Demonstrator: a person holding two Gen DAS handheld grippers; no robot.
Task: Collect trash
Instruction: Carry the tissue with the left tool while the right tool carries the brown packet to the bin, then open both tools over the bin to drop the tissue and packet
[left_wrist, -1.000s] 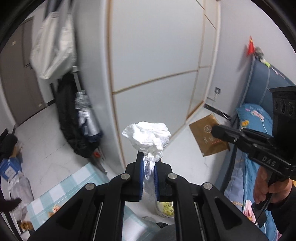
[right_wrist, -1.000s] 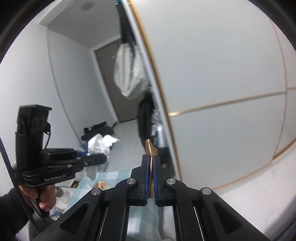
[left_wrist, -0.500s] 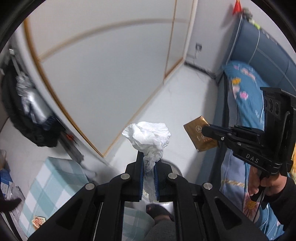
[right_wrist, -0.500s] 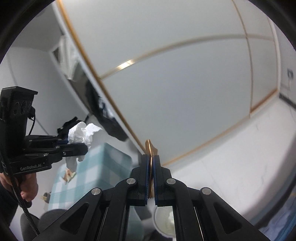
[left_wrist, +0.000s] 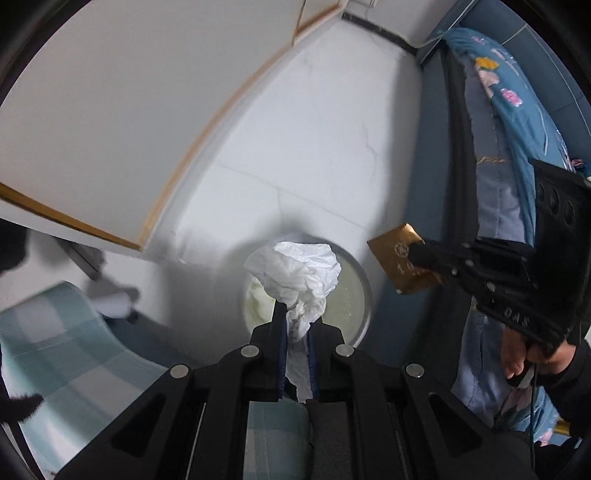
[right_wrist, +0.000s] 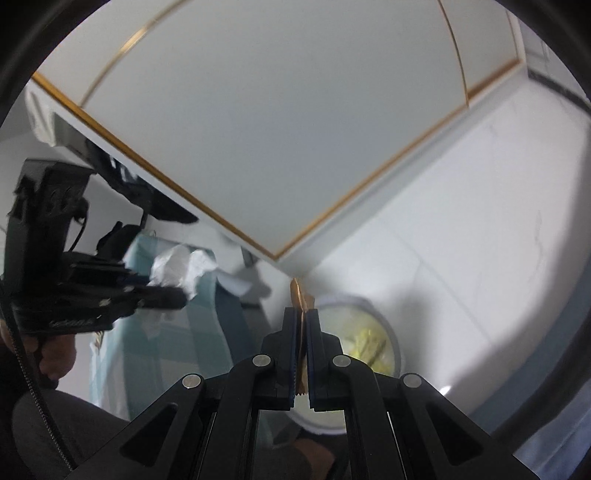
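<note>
Both hand-held grippers had swung down from the wall panels toward the round bin (left_wrist: 364, 291) on the pale floor. Left hand-held gripper (left_wrist: 295, 328) stayed clamped on a crumpled white tissue (left_wrist: 299, 273) above the bin's mouth; right hand-held gripper (right_wrist: 302, 321) pinched a flat, serrated gold foil wrapper (right_wrist: 300, 295) just beside the rim.

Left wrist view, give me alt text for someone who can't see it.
The left gripper, shut on a crumpled white tissue, points down over a round bin on a white floor. At right, the right gripper is shut on a gold wrapper, beside a blue bed.
</note>
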